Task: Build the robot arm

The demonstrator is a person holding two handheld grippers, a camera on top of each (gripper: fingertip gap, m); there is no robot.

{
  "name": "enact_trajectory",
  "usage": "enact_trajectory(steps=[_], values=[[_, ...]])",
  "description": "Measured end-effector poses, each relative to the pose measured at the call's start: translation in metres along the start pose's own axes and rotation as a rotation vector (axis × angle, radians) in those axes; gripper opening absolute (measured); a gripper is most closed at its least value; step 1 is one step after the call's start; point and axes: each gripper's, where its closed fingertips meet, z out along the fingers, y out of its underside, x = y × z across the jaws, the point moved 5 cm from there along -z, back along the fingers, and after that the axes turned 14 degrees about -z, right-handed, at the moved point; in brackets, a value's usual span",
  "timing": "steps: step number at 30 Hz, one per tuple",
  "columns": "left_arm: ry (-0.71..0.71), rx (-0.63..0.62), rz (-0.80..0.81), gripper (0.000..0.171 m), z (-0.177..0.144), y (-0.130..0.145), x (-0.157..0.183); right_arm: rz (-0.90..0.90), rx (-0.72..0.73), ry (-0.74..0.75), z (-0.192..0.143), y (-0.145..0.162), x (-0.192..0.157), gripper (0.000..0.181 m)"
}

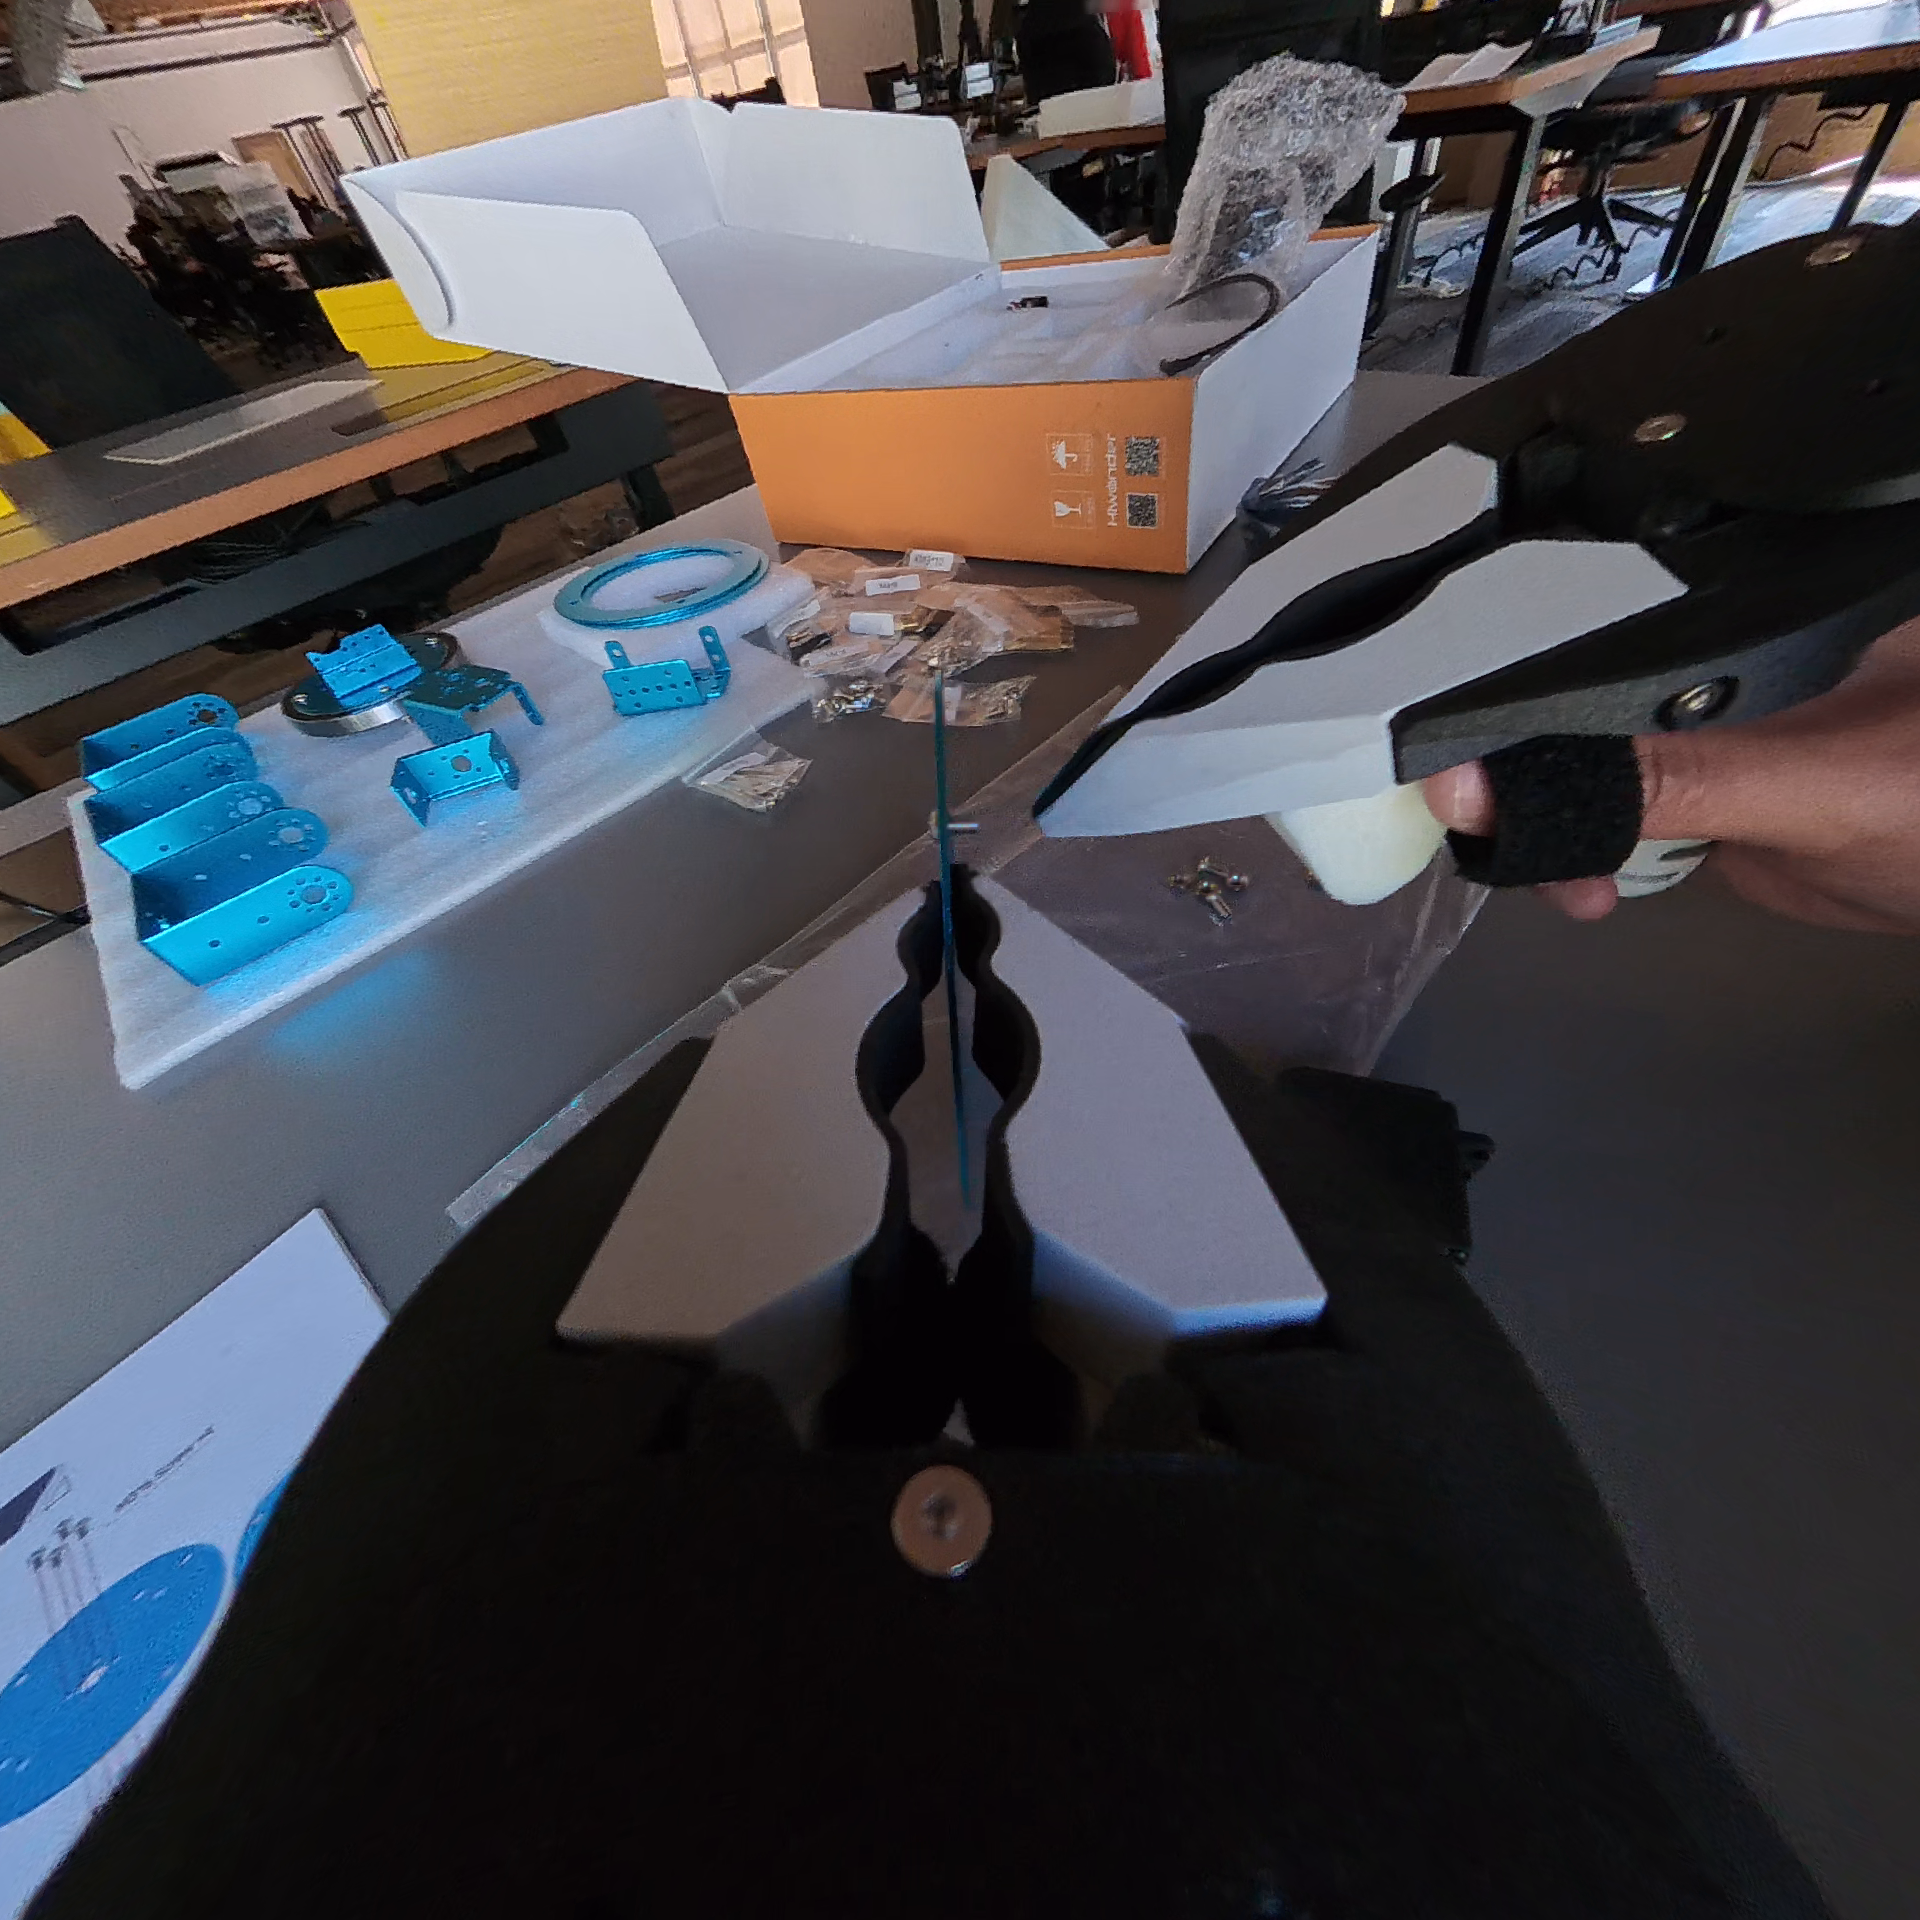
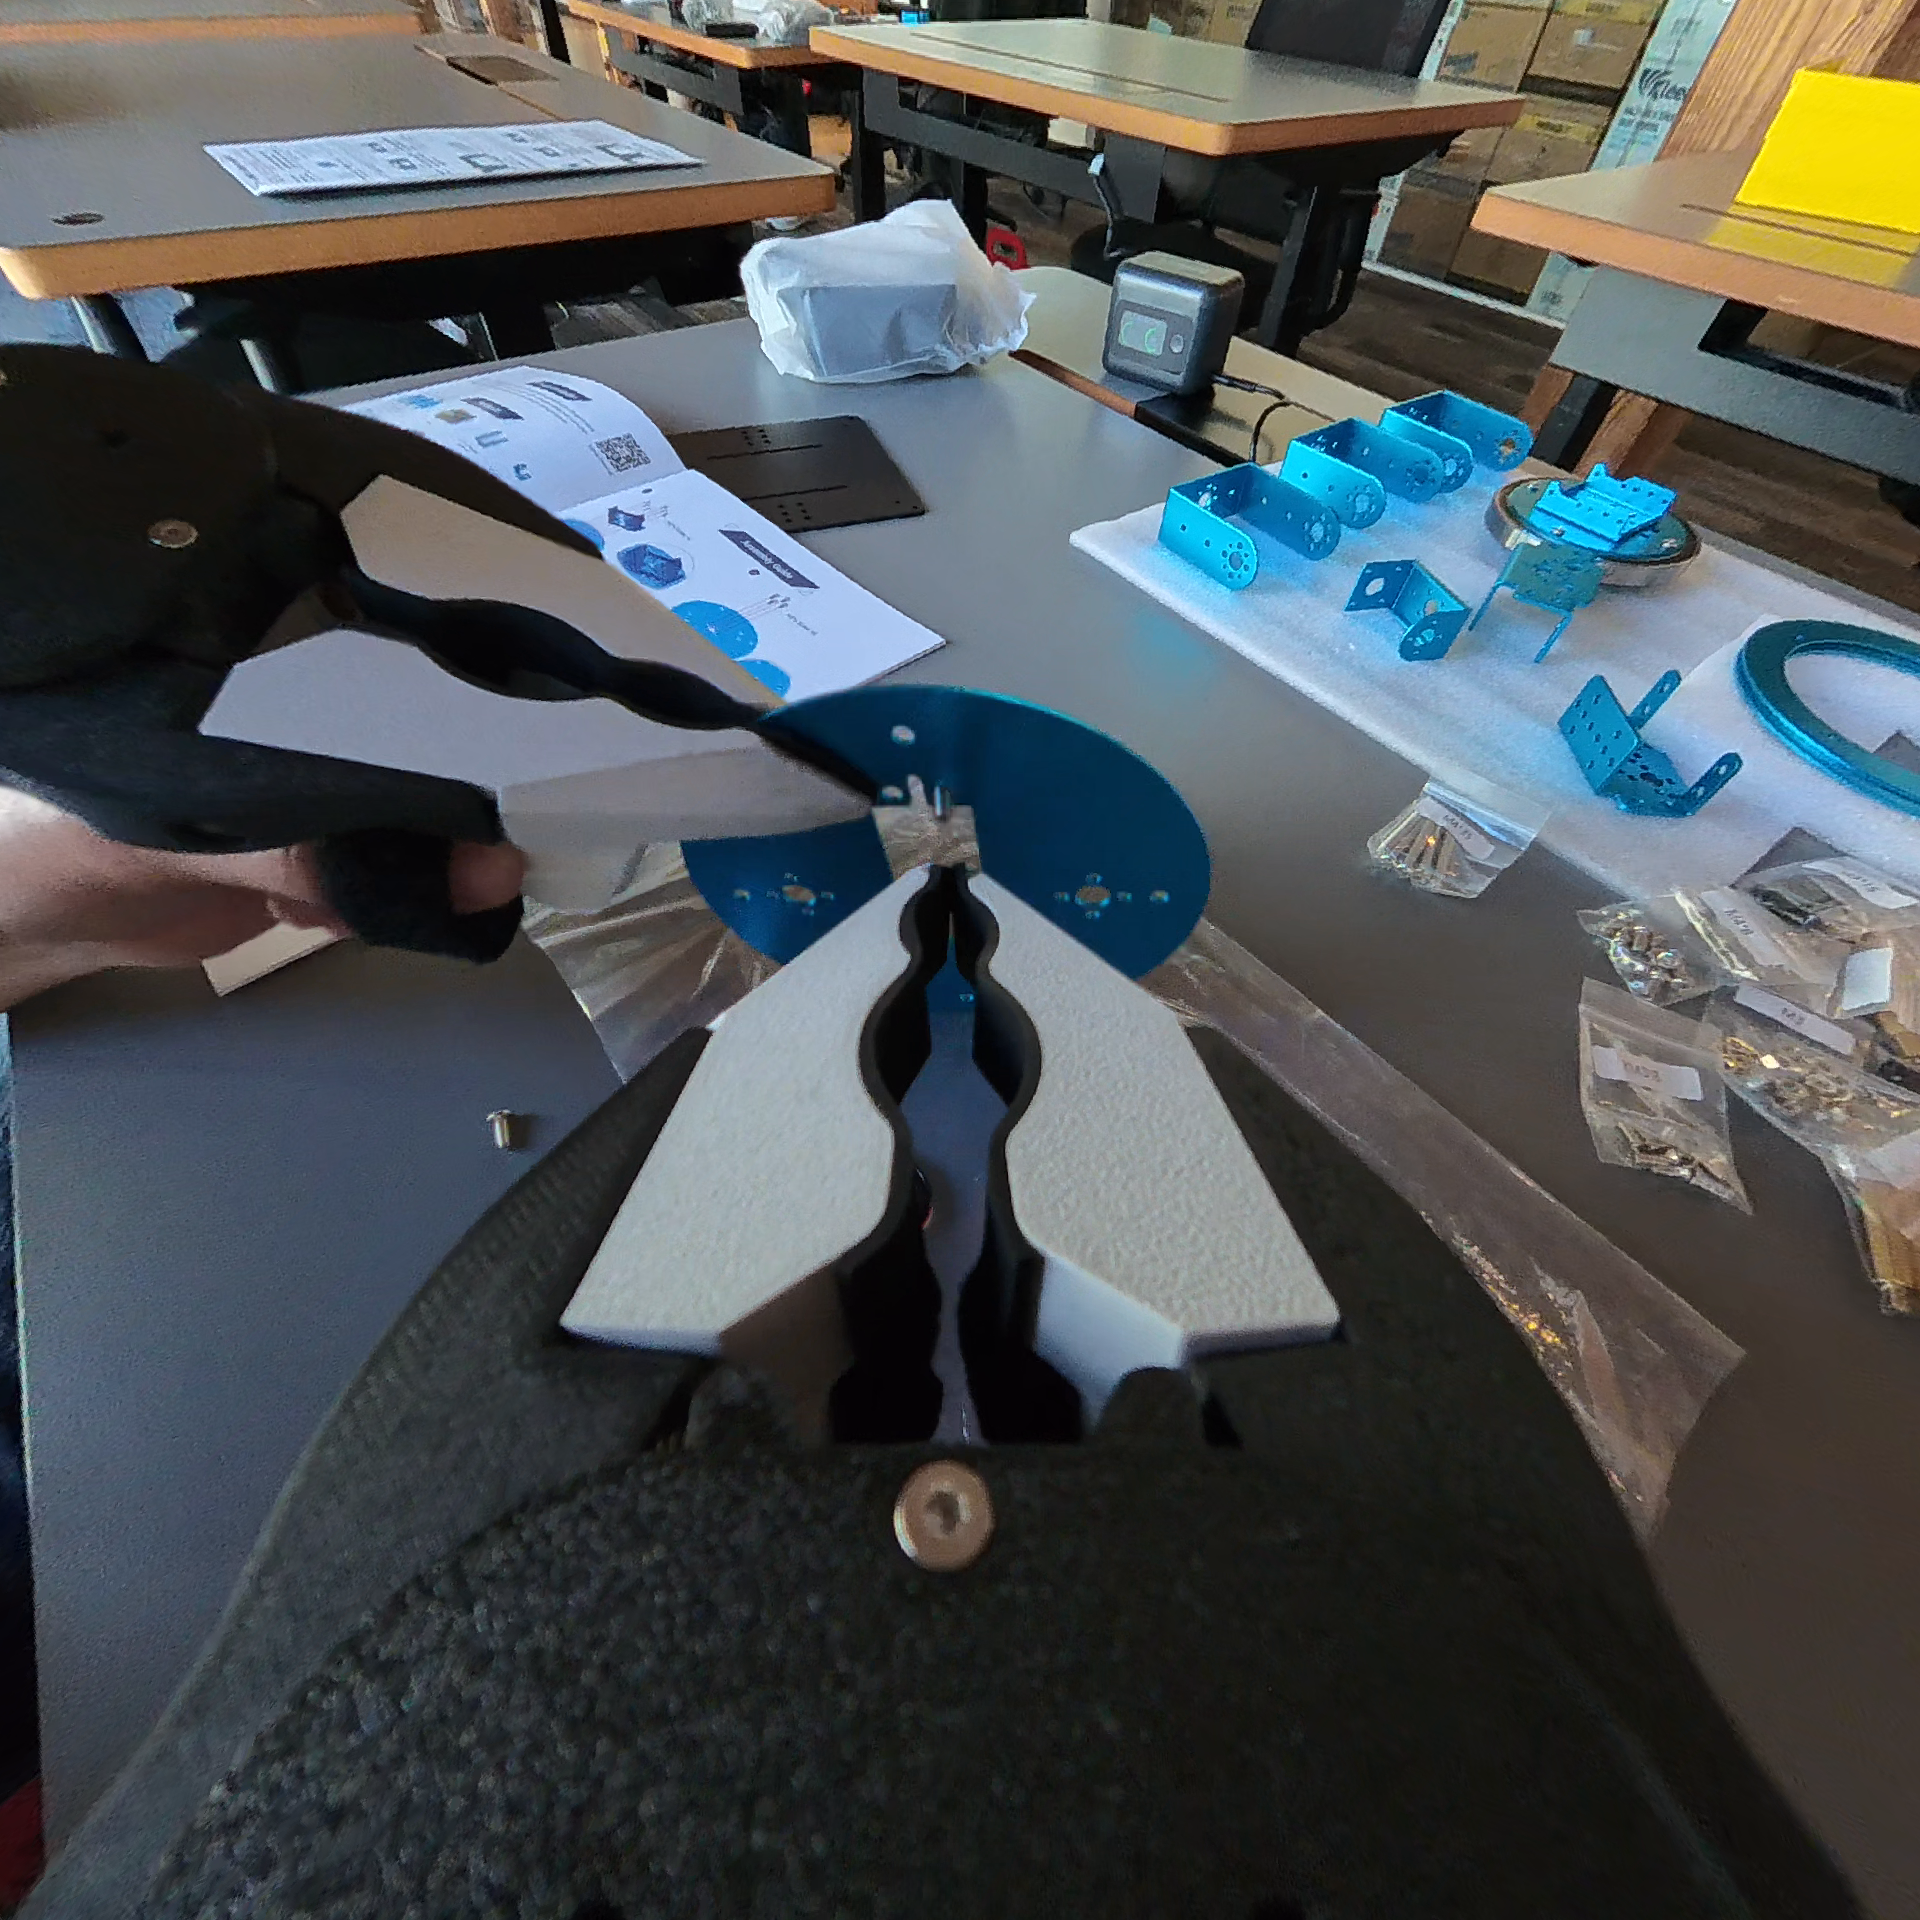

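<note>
My left gripper is shut on a thin blue metal disc, held upright and seen edge-on above the grey table. In the right wrist view the disc faces me with several holes, and the left gripper clamps it from the left. A small silver screw pokes through the disc near its middle; it also shows in the right wrist view. My right gripper is shut, its tips just short of that screw; it enters the left wrist view from the right. Nothing shows between its jaws.
A white foam sheet carries several blue brackets and a blue ring. Bags of screws lie at the right. An open orange and white box, a booklet, a black plate and loose screws are also on the table. Left and right tips are no more than a few centimetres apart.
</note>
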Motion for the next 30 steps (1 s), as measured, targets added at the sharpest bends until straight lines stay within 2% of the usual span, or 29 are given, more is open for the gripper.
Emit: enact_trajectory(steps=[4,6,8,10,13,16,20,22,24,25,28,30], values=[[0.033,0.006,-0.035,0.000,-0.003,-0.002,-0.002,0.000,0.018,-0.043,-0.005,0.004,0.000,0.000],[0.014,-0.004,0.001,0.000,-0.004,-0.001,-0.002,-0.018,0.025,-0.099,-0.012,0.007,-0.004,0.010],[0.032,-0.013,0.051,0.000,-0.007,0.001,0.002,0.000,-0.054,-0.178,-0.022,0.018,-0.013,0.017],[0.047,-0.014,0.108,0.000,-0.011,0.002,0.007,0.039,-0.102,-0.249,-0.033,0.027,-0.025,0.032],[0.088,-0.010,0.182,0.000,-0.014,0.004,0.015,0.080,-0.083,-0.255,-0.043,0.033,-0.030,0.046],[0.085,-0.018,0.201,0.000,-0.013,0.005,0.016,0.050,0.002,-0.275,-0.044,0.029,-0.026,0.046],[0.027,-0.021,0.288,0.000,-0.013,0.007,0.013,0.040,-0.084,-0.316,-0.035,0.034,-0.027,0.047],[0.038,0.002,0.310,0.000,-0.016,0.005,0.016,0.023,-0.047,-0.291,-0.033,0.026,-0.027,0.048],[0.067,0.014,0.310,0.000,-0.020,0.004,0.022,-0.040,0.078,-0.229,-0.037,0.008,-0.023,0.035],[0.092,0.013,0.301,0.001,-0.021,0.004,0.025,-0.099,0.140,-0.203,-0.040,-0.001,-0.020,0.037],[0.217,0.031,0.217,0.000,-0.028,0.002,0.029,-0.234,0.154,-0.156,-0.056,-0.020,-0.009,0.033],[0.303,0.049,0.195,0.000,-0.032,-0.003,0.028,-0.358,0.124,-0.183,-0.058,-0.027,-0.004,0.041]])
